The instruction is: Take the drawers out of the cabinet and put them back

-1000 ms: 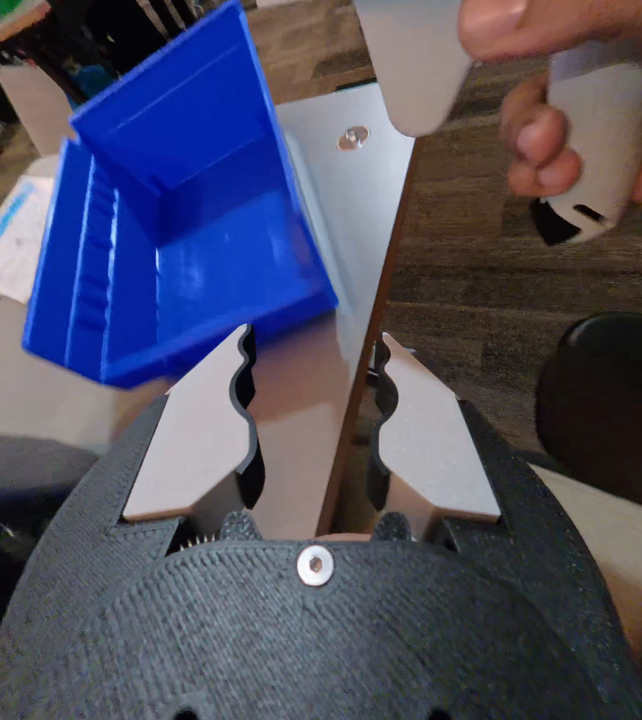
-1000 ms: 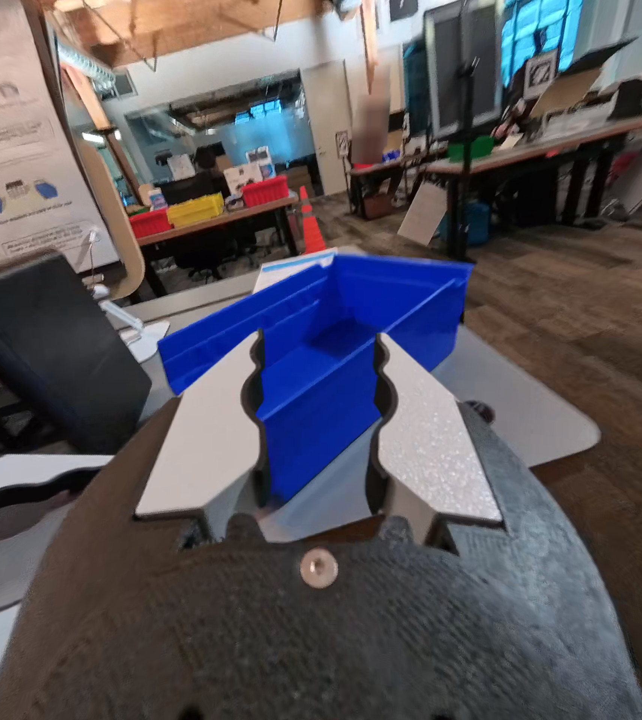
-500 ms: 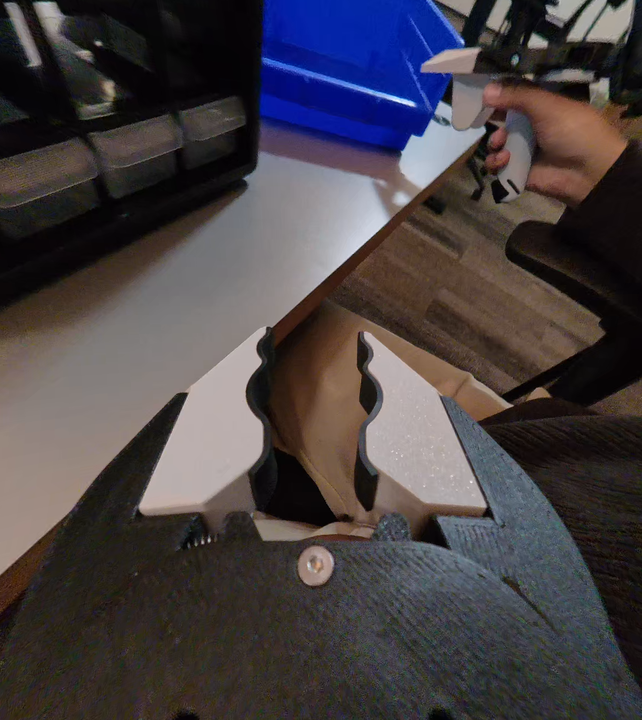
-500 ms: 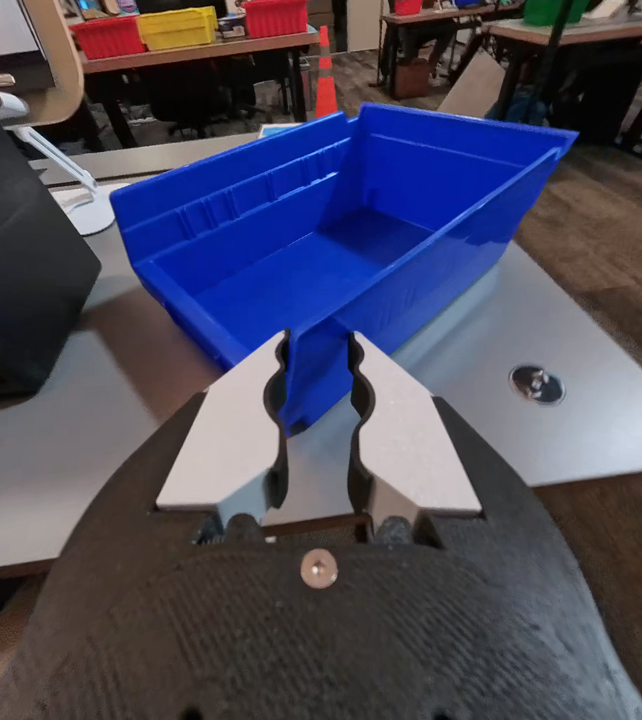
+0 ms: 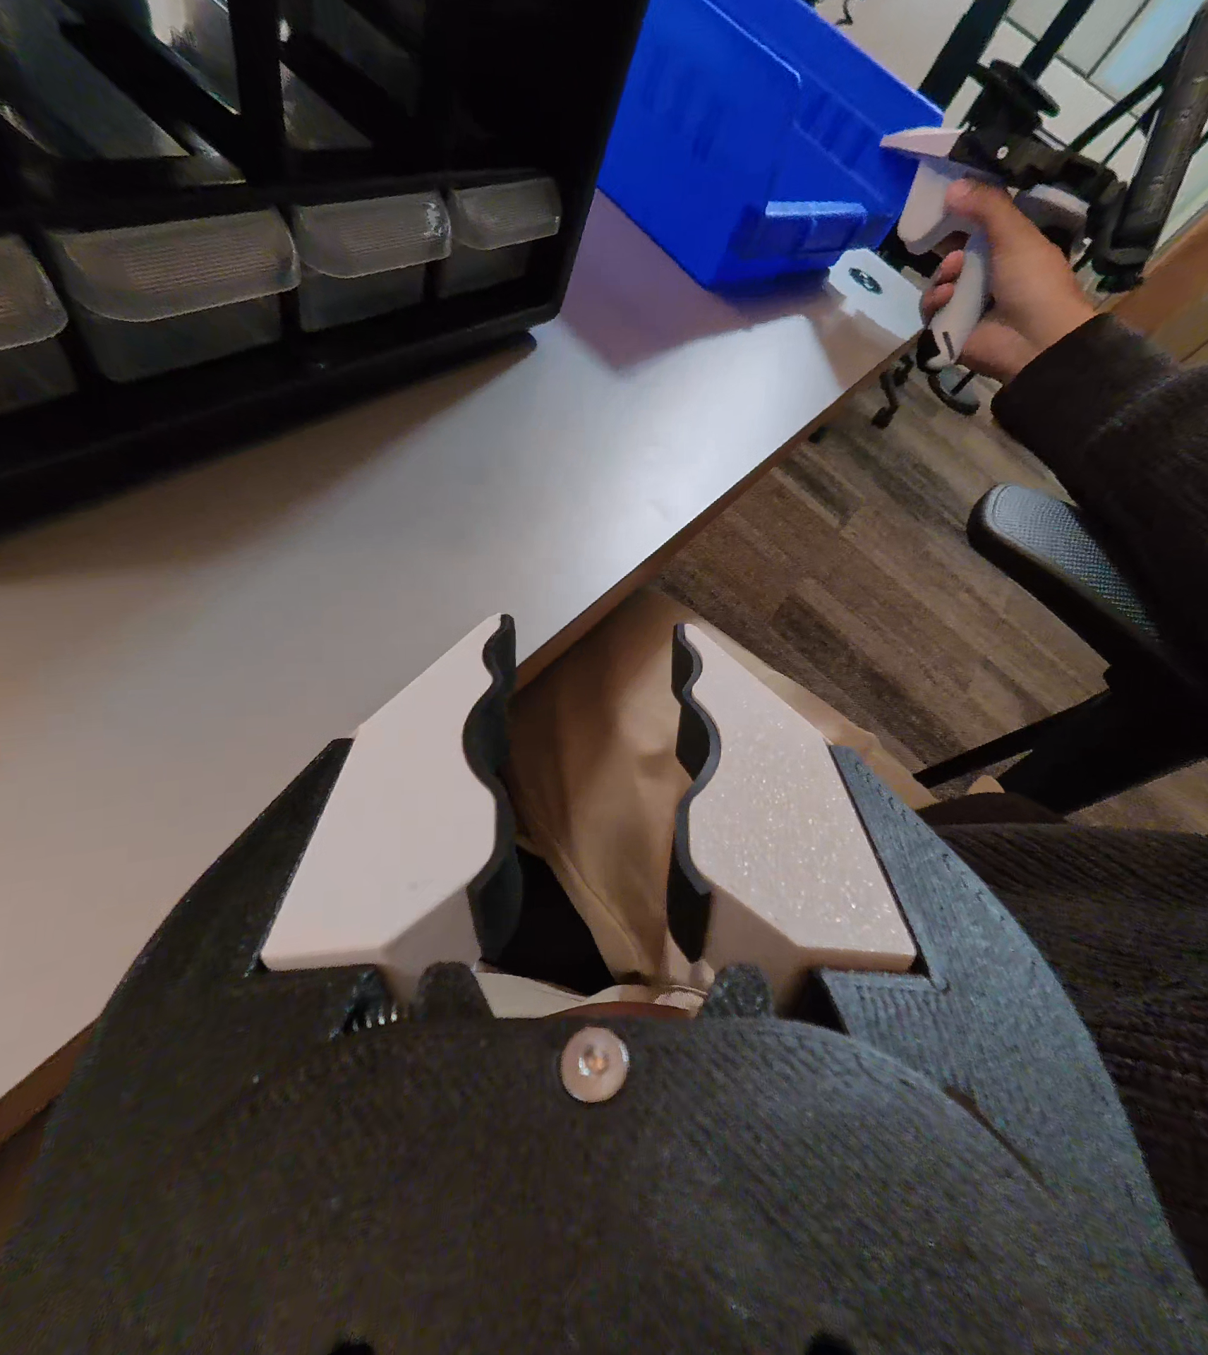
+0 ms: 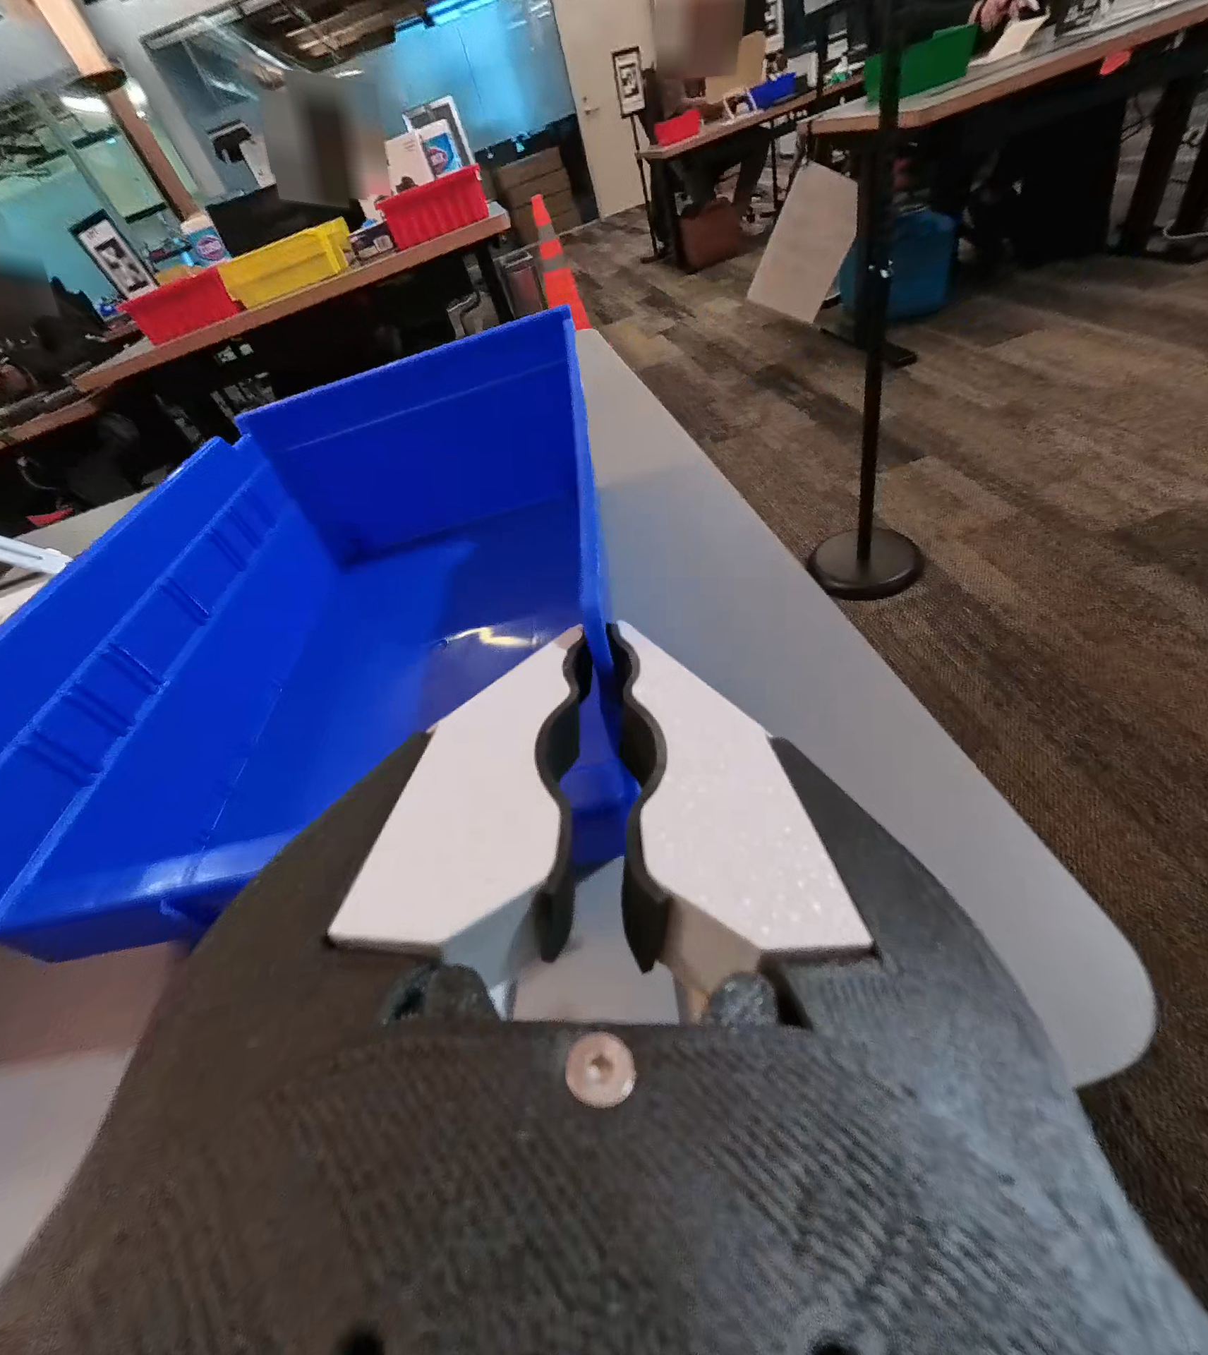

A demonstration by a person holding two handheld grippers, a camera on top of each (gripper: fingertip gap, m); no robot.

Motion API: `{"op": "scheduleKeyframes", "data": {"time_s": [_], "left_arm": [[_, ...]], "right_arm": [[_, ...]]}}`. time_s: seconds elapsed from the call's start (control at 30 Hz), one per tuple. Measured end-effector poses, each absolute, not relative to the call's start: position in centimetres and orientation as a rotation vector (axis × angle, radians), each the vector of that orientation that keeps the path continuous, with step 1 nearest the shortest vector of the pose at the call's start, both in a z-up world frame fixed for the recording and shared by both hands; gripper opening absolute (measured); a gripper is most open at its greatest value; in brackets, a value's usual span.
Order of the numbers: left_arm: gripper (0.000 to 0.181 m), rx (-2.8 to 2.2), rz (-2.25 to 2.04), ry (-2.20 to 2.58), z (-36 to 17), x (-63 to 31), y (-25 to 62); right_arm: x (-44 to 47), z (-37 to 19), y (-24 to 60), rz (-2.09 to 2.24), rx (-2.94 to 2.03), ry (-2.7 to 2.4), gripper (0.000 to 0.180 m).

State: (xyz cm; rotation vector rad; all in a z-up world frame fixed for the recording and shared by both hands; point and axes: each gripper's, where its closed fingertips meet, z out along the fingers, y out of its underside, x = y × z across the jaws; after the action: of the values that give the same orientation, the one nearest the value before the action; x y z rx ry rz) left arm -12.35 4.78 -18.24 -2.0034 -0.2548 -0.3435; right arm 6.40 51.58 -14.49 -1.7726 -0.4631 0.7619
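Observation:
A black cabinet [image 5: 586,147] with clear plastic drawers [image 5: 176,271] stands at the back left of the grey table [image 5: 293,550]. All drawers that show sit in their slots. A blue bin [image 5: 733,147] stands right of the cabinet. My left gripper [image 5: 594,630] is open and empty over the table's front edge, well short of the cabinet. My right gripper [image 6: 599,638] is shut on the near right wall of the blue bin [image 6: 403,454]. A hand [image 5: 1004,278] holds that gripper at the bin in the left wrist view.
The table edge [image 6: 770,696] runs close along the bin's right side, with floor beyond. A black chair armrest [image 5: 1055,542] is to the right. A pole stand with a round base [image 6: 865,561] and an orange cone [image 6: 557,256] stand on the floor.
My right gripper moved up to the blue bin and closed on its right wall. My left gripper swung from the bin toward the cabinet and stayed open.

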Motion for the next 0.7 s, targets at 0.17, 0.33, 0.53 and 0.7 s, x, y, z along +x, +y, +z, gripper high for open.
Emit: {"op": "scheduleKeyframes", "data": {"time_s": [0.17, 0.33, 0.53, 0.7], "left_arm": [[0.040, -2.017, -0.385, -0.259, -18.8, -11.7, 5.5], [0.037, -2.012, -0.358, -0.249, -18.7, -11.8, 5.6], [0.036, -1.994, -0.354, -0.271, -18.4, -12.4, 5.4], [0.035, -1.993, -0.342, -0.257, -18.2, -12.4, 5.3]], "right_arm": [[5.0, -14.5, 51.7, 0.749, -1.746, -0.577, 0.001], [4.2, -14.5, 52.2, 0.798, -1.748, -0.605, 0.001], [3.8, -14.6, 51.9, 0.808, -1.737, -0.666, 0.001], [3.6, -14.6, 51.3, 0.818, -1.716, -0.708, 0.002]]}}
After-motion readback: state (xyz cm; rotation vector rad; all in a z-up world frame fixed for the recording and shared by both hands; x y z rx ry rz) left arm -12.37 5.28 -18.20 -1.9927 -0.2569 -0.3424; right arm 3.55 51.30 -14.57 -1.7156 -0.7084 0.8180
